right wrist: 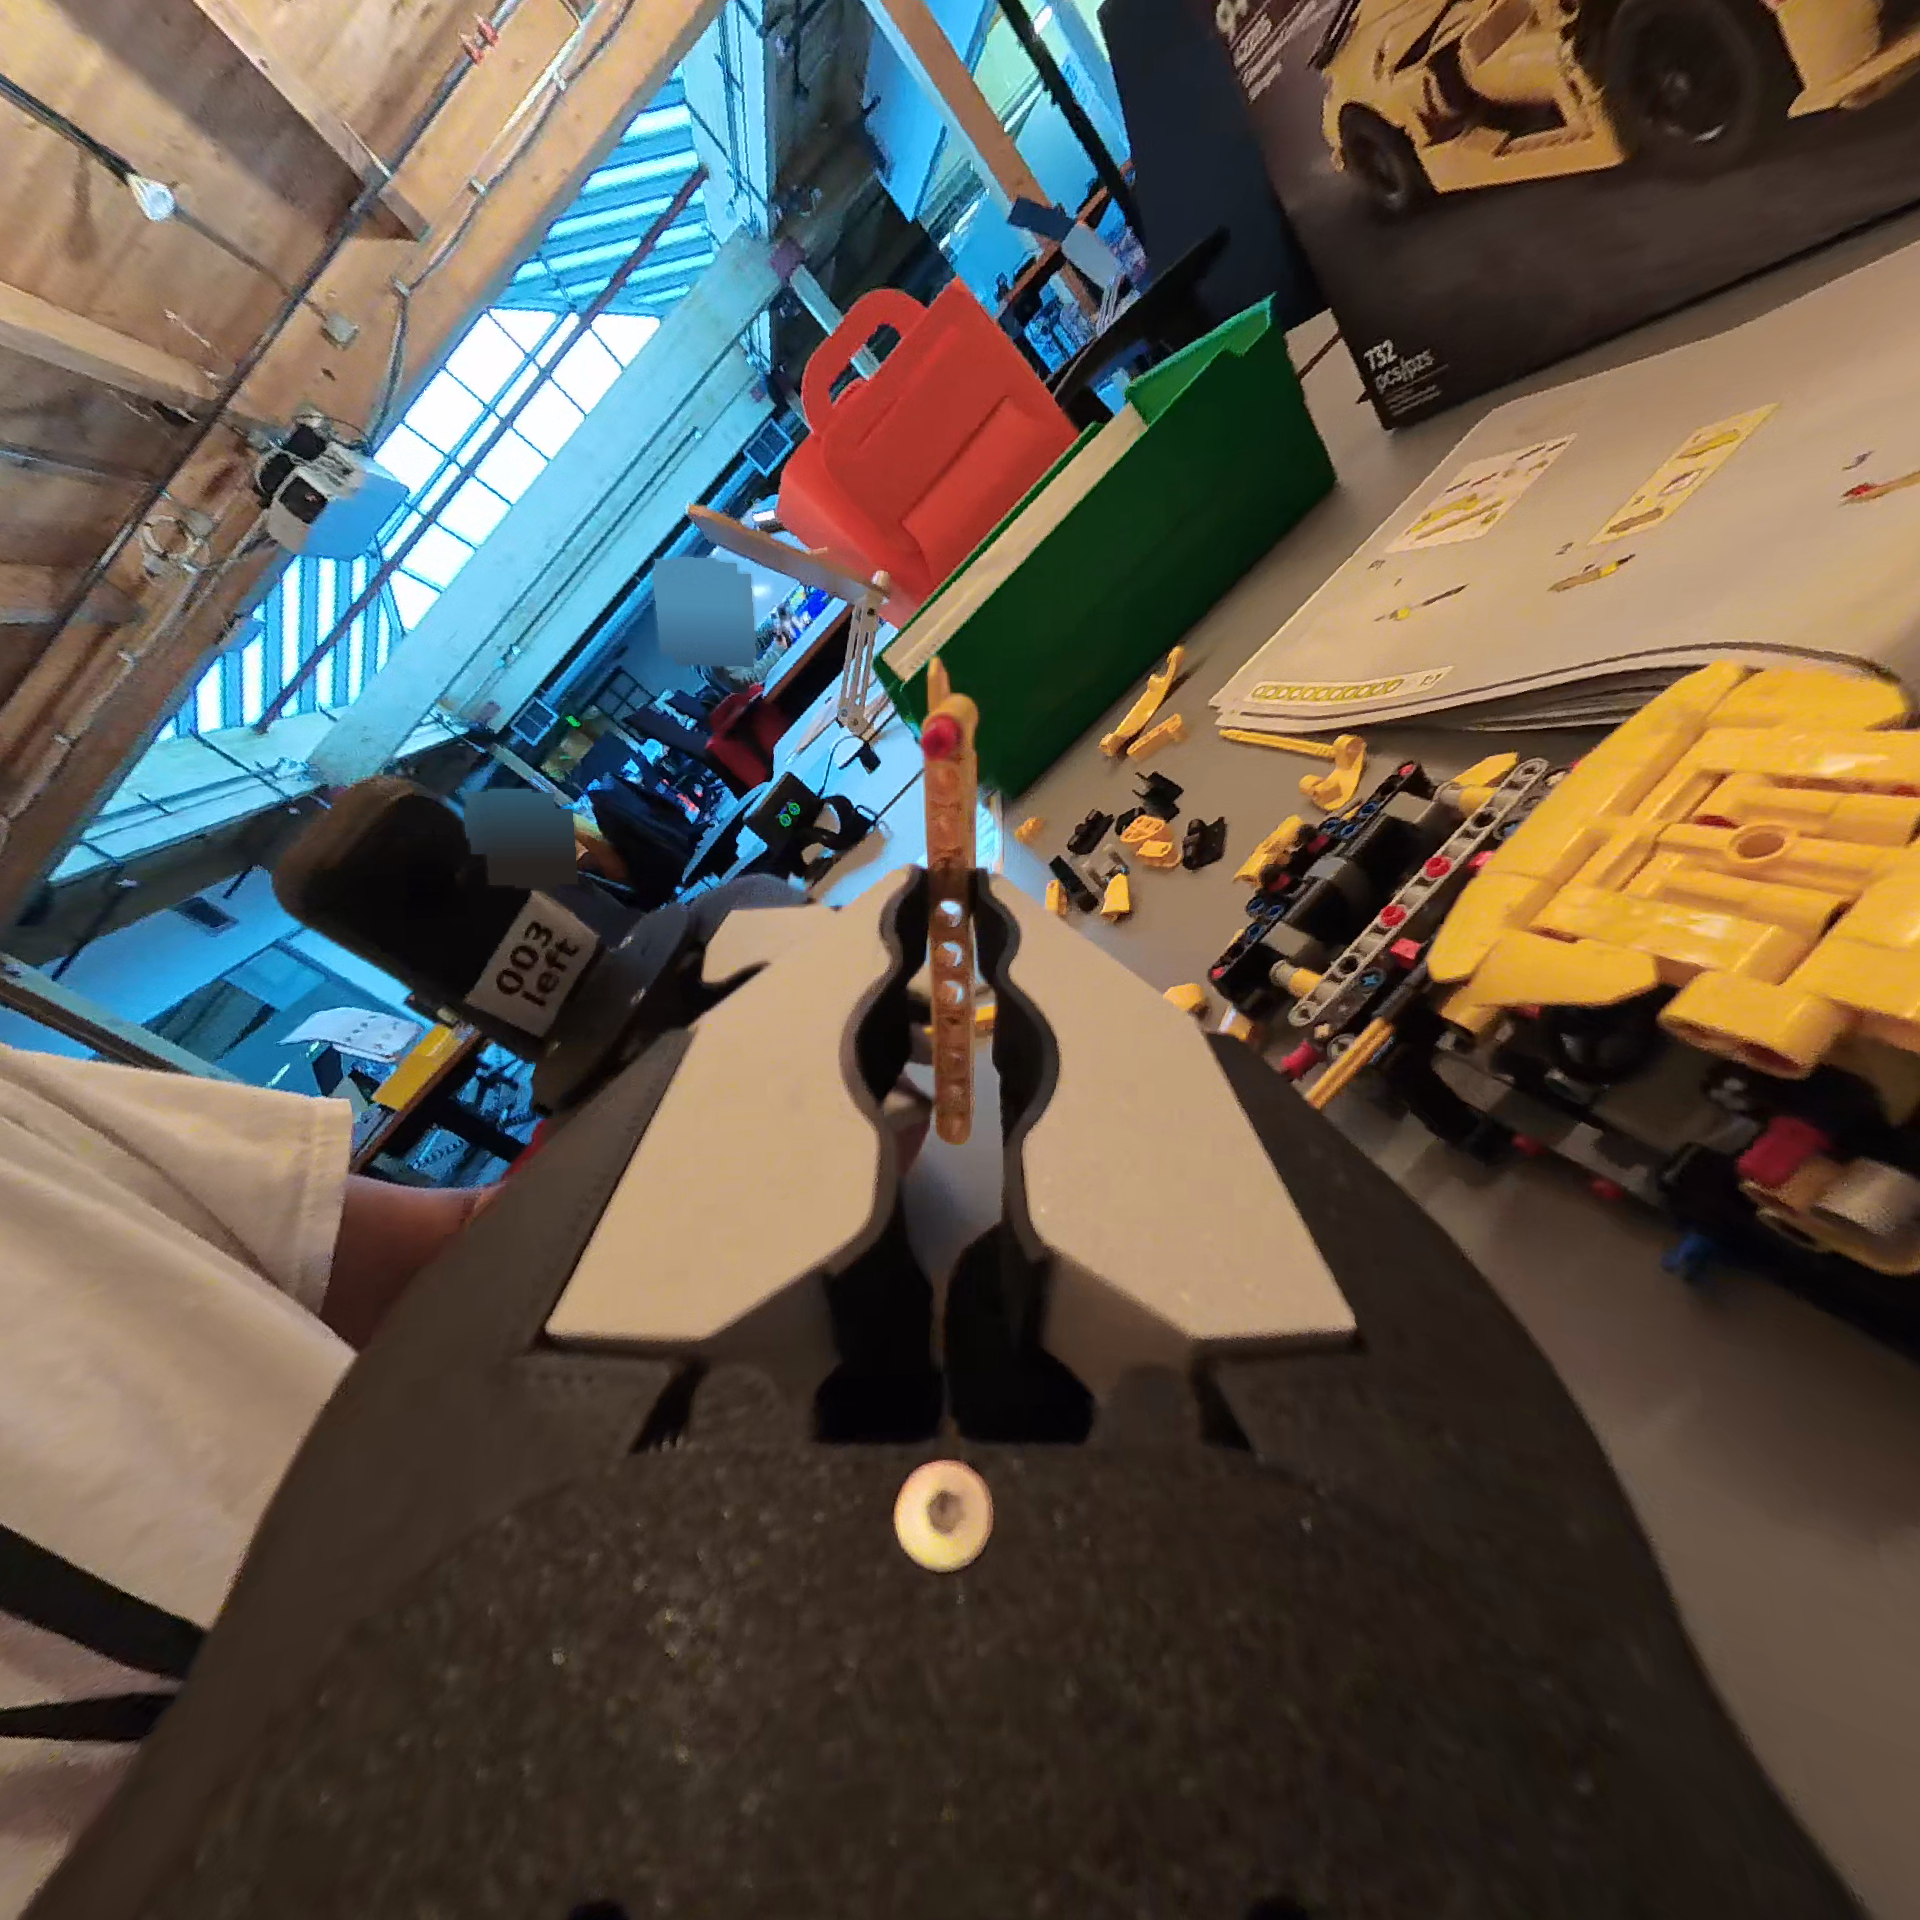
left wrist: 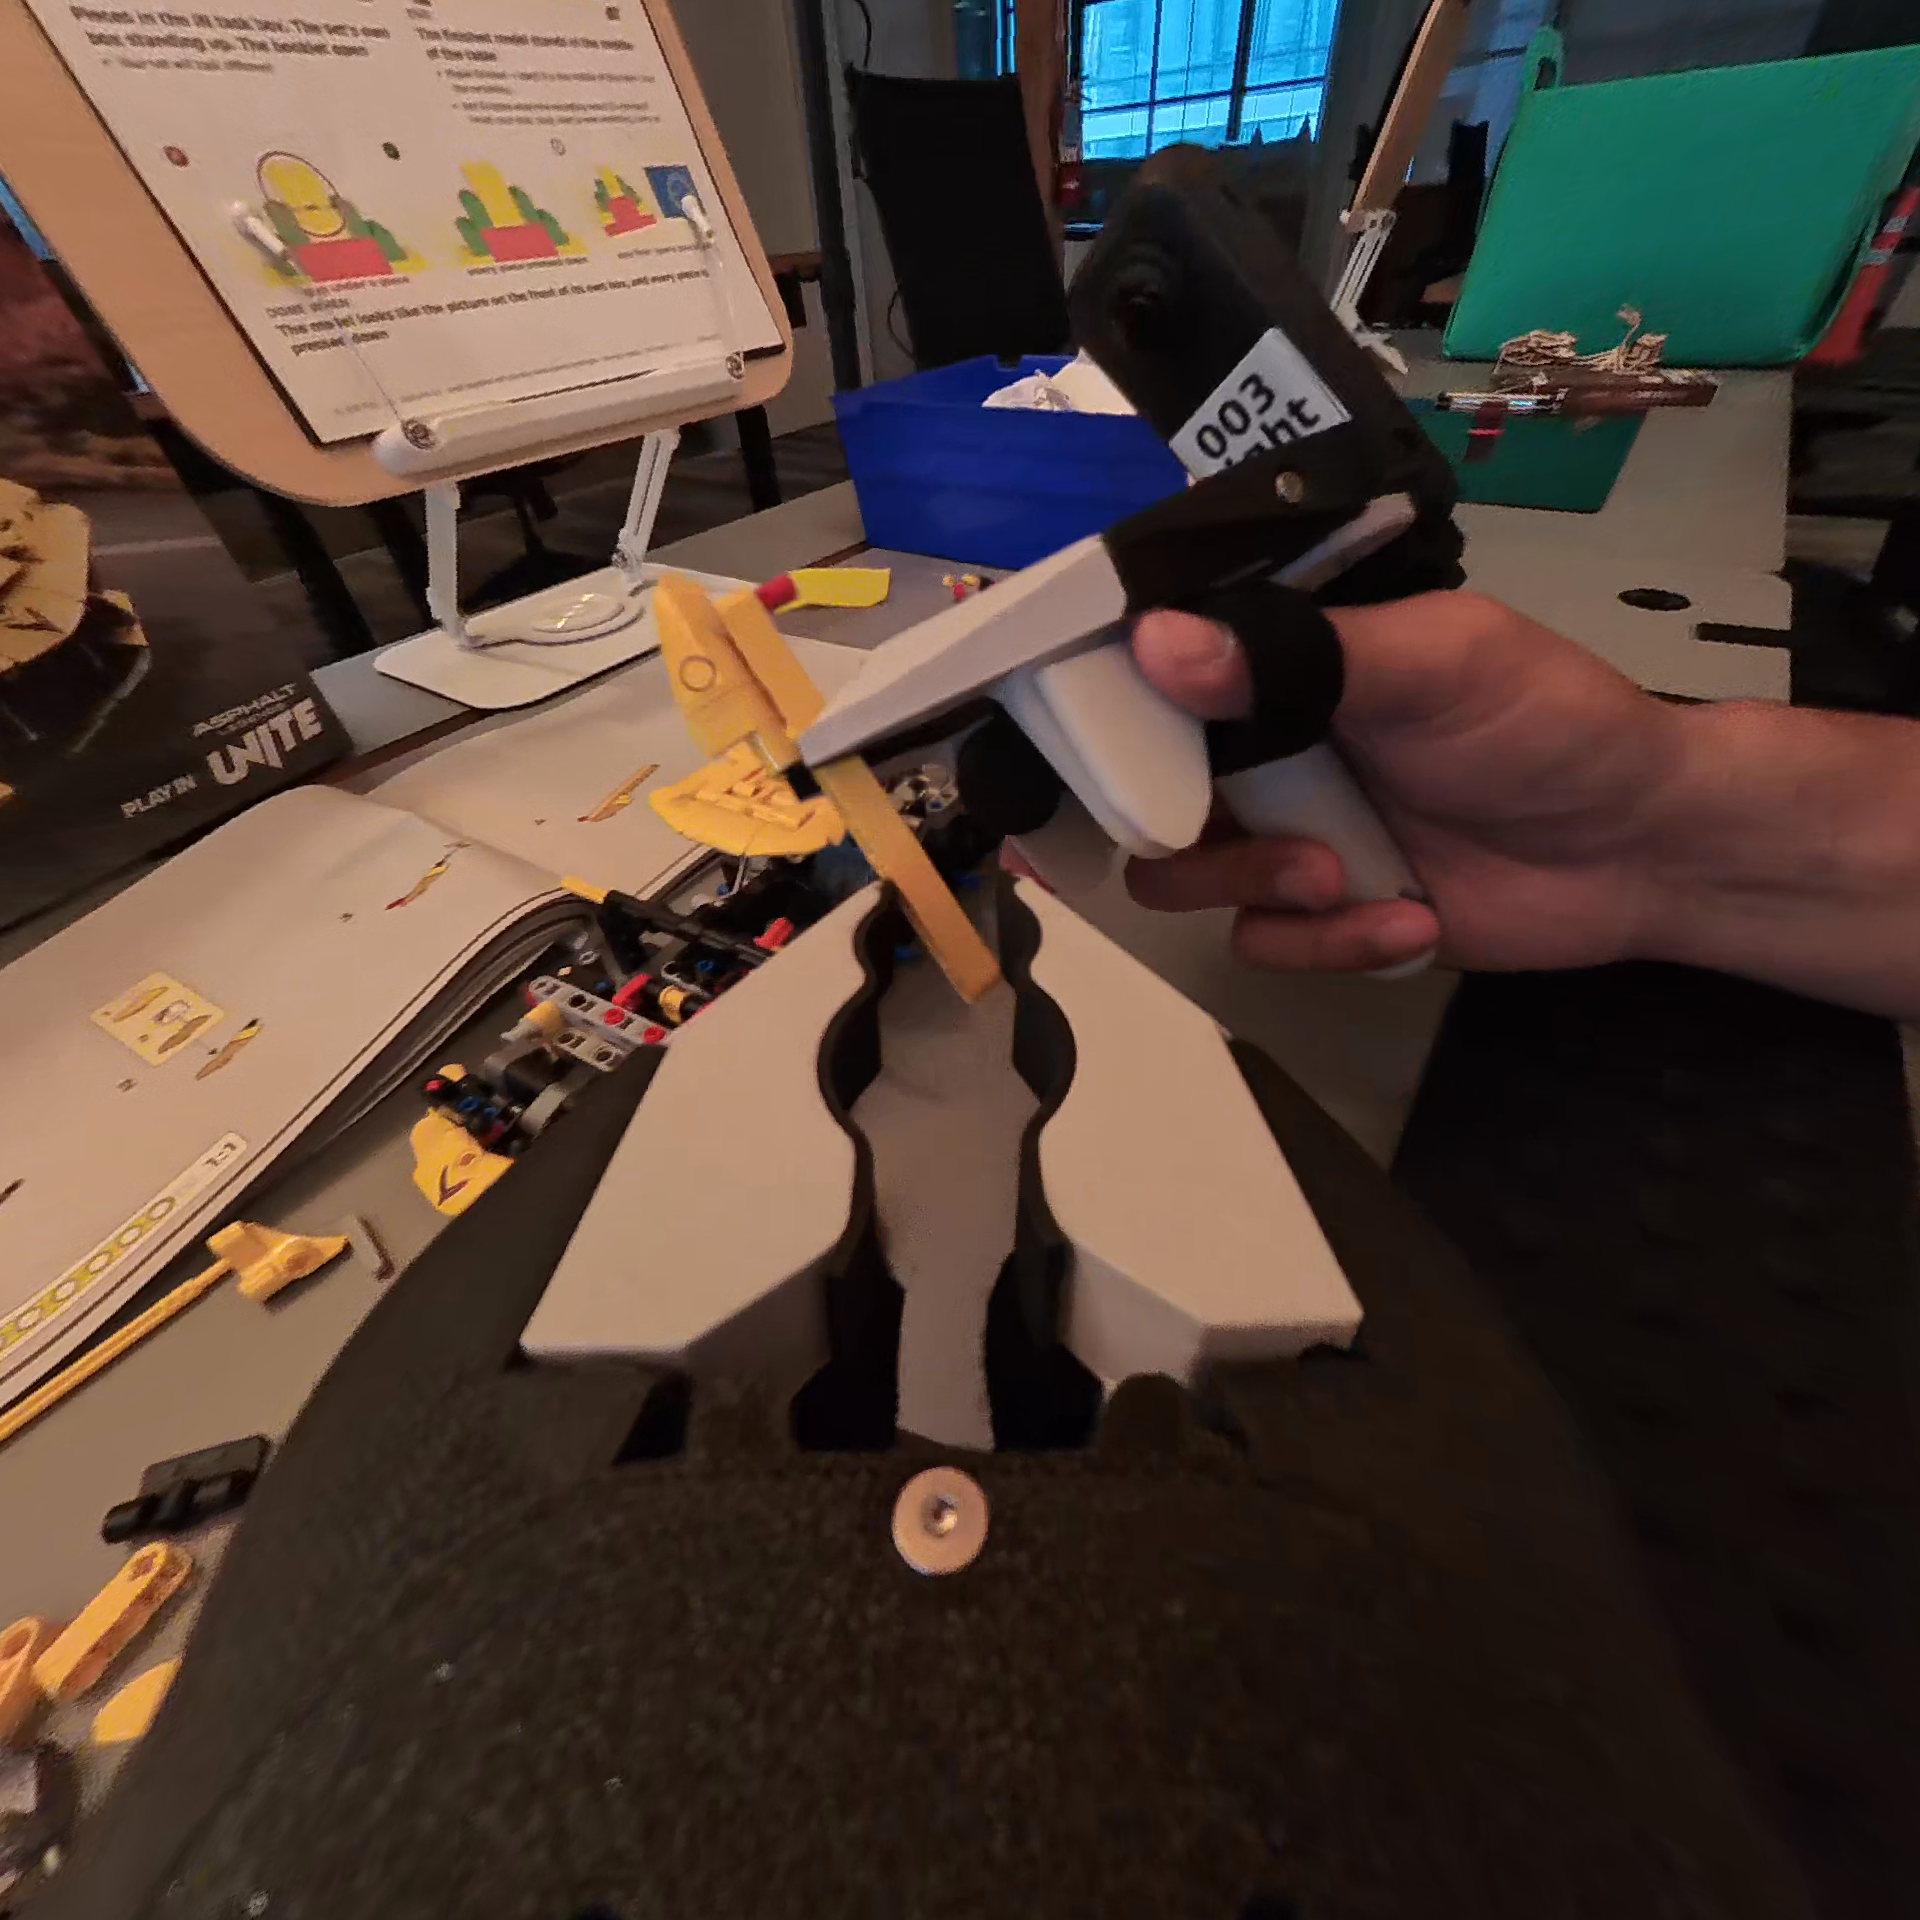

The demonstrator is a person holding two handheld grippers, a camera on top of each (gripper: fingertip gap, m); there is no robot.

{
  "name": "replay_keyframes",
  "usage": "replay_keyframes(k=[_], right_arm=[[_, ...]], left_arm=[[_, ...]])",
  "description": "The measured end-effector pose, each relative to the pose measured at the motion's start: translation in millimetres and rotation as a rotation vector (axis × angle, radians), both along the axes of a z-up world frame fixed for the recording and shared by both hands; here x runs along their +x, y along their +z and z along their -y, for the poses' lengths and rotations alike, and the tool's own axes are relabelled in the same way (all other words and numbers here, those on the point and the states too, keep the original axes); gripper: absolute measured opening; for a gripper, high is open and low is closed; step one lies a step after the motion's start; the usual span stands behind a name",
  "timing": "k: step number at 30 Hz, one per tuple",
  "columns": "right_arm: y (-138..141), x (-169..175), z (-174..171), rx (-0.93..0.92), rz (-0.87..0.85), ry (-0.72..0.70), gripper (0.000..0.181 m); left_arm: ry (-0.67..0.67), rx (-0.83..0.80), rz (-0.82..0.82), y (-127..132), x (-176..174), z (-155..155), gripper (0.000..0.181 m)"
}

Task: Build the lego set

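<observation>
A yellow beam assembly point(left wrist: 727, 675) has a long holed beam point(right wrist: 949, 935), yellow panels and a red pin point(right wrist: 940, 738) at its far end. My right gripper point(right wrist: 951, 896) is shut on the beam; it enters the left wrist view from the right point(left wrist: 812, 764), held by a hand point(left wrist: 1455, 790). My left gripper point(left wrist: 945, 899) is slightly open, with the beam's lower end point(left wrist: 961, 956) between its jaws. No firm grip shows there. The partly built yellow car point(right wrist: 1662, 883) lies on the table, half hidden behind my left fingers point(left wrist: 644, 997).
An open instruction booklet point(left wrist: 260, 935) lies left of the car. Loose yellow and black pieces point(right wrist: 1132, 842) lie on the table. A document stand point(left wrist: 416, 208), blue bin point(left wrist: 987, 468), green bin point(right wrist: 1122, 561), red bag point(right wrist: 914, 436) and the set's box point(right wrist: 1558, 208) surround them. The tips of both grippers are at nearly the same place.
</observation>
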State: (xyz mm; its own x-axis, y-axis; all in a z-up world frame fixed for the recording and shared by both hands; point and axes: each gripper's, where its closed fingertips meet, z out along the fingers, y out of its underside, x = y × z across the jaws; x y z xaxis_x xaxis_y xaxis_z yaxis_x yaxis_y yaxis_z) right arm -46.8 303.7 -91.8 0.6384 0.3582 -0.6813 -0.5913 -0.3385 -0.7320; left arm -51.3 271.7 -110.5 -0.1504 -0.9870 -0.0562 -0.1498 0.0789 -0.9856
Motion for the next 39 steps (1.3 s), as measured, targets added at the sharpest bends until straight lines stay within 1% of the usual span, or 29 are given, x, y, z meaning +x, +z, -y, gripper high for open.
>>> replay_keyframes(k=[1,5,7,8,10,11,13,15,17,18,20,22,25,27,30,32,33,34,35,37,38,39], right_arm=[[1.3,2.1,-0.3,0.007,-0.008,-0.004,0.006],[4.2,-2.4,3.5,0.012,-0.065,0.074,0.006],[7.7,-4.7,10.6,-0.005,-0.158,0.182,0.006],[10.4,-6.0,16.6,-0.023,-0.232,0.263,0.006],[16.9,-7.9,31.1,-0.067,-0.390,0.430,0.005],[18.0,-8.5,36.9,-0.093,-0.434,0.486,0.006],[11.9,-19.4,51.0,-0.176,-0.421,0.611,0.005],[11.8,-29.2,60.4,-0.210,-0.394,0.688,0.006],[7.0,-35.0,62.9,-0.255,-0.362,0.719,0.006],[6.4,-35.8,62.3,-0.263,-0.360,0.723,0.006],[5.3,-38.2,62.6,-0.282,-0.368,0.743,0.006],[4.1,-42.2,65.0,-0.299,-0.370,0.775,0.006],[4.1,-42.6,62.0,-0.308,-0.384,0.770,0.006],[4.4,-40.5,59.3,-0.307,-0.393,0.757,0.006],[0.6,-33.7,53.3,-0.299,-0.364,0.700,0.008],[3.5,-25.1,47.6,-0.246,-0.301,0.630,0.033],[4.3,-19.2,44.4,-0.208,-0.207,0.576,0.041],[-0.1,-11.1,40.6,-0.177,-0.041,0.486,0.041],[-5.5,-2.5,38.0,-0.138,0.176,0.392,0.041],[-15.9,8.7,38.9,-0.081,0.624,0.264,0.040],[-19.7,14.4,38.1,-0.081,0.790,0.193,0.037],[-21.1,15.4,38.5,-0.081,0.906,0.150,0.033]], left_arm=[[-0.007,0.004,0.006,1.3,0.8,3.6,0.024],[-0.055,0.028,0.032,5.3,0.2,16.1,0.026],[-0.087,0.012,0.062,11.4,-5.4,11.9,0.022],[-0.096,-0.003,0.084,16.1,-9.5,5.5,0.022],[-0.130,-0.004,0.106,21.6,-16.1,-3.6,0.030],[-0.155,0.020,0.094,20.2,-17.9,-3.6,0.033],[-0.194,0.119,0.079,15.3,-20.3,1.9,0.034],[-0.217,0.185,0.107,17.5,-22.9,11.0,0.034],[-0.237,0.185,0.146,25.4,-26.3,19.3,0.035],[-0.233,0.184,0.162,29.3,-27.1,20.0,0.039],[-0.221,0.208,0.158,29.8,-26.8,19.5,0.044],[-0.215,0.244,0.156,28.6,-26.9,19.7,0.043],[-0.192,0.281,0.164,28.7,-27.4,20.1,0.037],[-0.158,0.294,0.168,28.8,-26.0,18.0,0.037],[-0.084,0.277,0.141,25.0,-20.2,10.5,0.037],[-0.022,0.268,0.114,23.2,-15.5,4.9,0.036],[0.037,0.263,0.089,21.7,-12.6,-2.5,0.036],[0.077,0.253,0.059,18.7,-10.2,-7.6,0.036],[0.099,0.235,0.026,14.4,-8.2,-10.4,0.036],[0.150,0.195,-0.017,8.0,-5.6,-17.4,0.036],[0.155,0.176,-0.028,5.6,-4.5,-17.7,0.037],[0.164,0.165,-0.035,3.8,-3.5,-18.5,0.037]])
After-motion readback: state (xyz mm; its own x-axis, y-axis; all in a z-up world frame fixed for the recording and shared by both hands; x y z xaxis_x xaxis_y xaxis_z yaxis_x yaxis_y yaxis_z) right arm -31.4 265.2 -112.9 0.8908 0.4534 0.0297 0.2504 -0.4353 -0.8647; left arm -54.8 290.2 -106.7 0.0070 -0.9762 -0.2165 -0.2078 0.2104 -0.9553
